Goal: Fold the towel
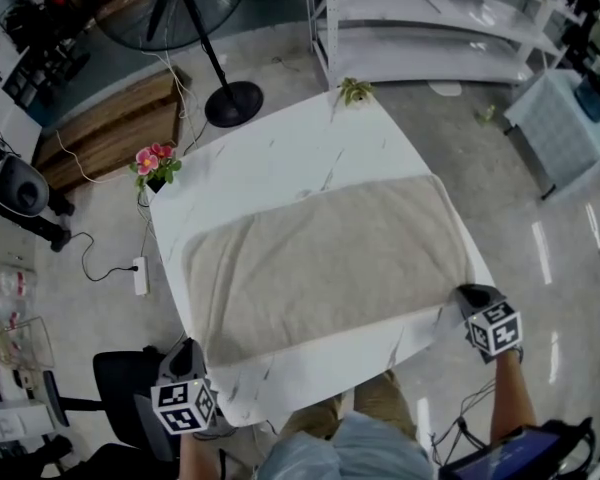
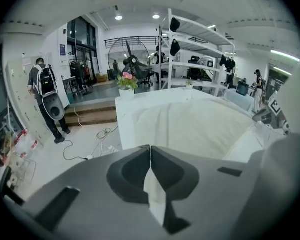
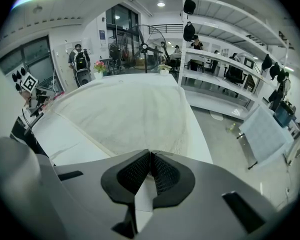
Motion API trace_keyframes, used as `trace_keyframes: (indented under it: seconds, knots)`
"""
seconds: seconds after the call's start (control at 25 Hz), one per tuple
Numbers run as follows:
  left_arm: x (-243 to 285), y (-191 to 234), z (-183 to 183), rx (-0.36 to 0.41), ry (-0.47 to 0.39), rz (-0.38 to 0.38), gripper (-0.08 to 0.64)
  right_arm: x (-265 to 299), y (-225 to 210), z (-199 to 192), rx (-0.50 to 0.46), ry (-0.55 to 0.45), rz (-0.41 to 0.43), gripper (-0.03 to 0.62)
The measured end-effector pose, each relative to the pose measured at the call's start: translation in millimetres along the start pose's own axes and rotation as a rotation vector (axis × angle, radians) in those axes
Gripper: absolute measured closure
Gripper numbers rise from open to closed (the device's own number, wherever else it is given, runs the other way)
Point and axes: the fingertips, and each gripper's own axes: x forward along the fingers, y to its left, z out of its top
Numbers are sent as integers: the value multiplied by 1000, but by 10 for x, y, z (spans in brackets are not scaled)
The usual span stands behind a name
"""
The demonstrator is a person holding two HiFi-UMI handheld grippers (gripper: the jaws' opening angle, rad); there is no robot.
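Towel (image 1: 320, 268) is lying flat and unfolded mid-worktop (image 1: 280, 153), left gripper (image 1: 193, 351) and right gripper (image 1: 467, 298) each clamping a near-edge corner, so all the folding is remaining.

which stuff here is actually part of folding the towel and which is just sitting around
In the job: towel, left gripper, right gripper, table.
Just sitting around: pink flowers, small green plant, floor fan, power strip.

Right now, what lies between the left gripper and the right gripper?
In the head view, only the near edge of the towel and a bare strip of table run between left gripper and right gripper.
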Motion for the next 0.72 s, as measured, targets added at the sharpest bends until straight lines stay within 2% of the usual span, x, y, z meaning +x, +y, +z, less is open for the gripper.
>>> trace_keyframes:
  seconds: [0.2,0.36,0.48,0.6,0.72]
  knots:
    - [438,72,440,77,-45,-22,551,-5,0,1,-7,5,-10,566]
    - [733,22,759,79,-83,-63,551,-17,-6,17,-2,-1,-27,566]
    - [951,-59,850,94,-78,-89,551,-14,-7,10,10,-4,-32,566]
    - [963,-169,994,97,-110,-105,552,19,6,50,13,-12,-40,563]
    - [865,-404,1159,96,-157,-133,551,13,11,217,33,-65,-45,557]
